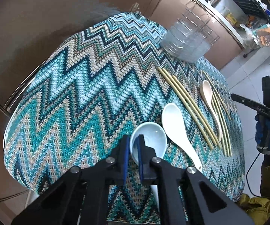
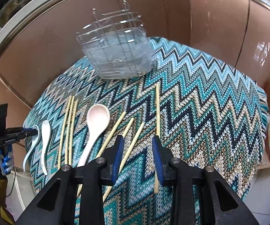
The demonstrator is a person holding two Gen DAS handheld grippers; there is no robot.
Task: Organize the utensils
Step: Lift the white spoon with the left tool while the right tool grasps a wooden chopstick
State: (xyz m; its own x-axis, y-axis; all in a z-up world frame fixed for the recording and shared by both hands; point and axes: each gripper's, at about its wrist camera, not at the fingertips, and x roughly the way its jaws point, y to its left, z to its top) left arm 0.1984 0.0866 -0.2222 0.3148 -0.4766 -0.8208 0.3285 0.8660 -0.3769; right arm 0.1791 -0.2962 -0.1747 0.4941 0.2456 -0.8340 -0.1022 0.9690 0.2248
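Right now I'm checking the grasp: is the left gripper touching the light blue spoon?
Touching. In the left wrist view, the left gripper has its blue pads clamped on the rim of the light blue spoon, one pad inside the bowl, one outside.

Beneath the black left gripper [image 1: 134, 145] with blue pads lies a pale blue spoon [image 1: 150, 140]; beside it a white spoon [image 1: 176, 129]; farther right, tan chopsticks [image 1: 187, 103] and a seemingly pinkish-cream spoon [image 1: 209, 101]; teal, navy and beige zigzag cloth [image 1: 78, 93] underneath.
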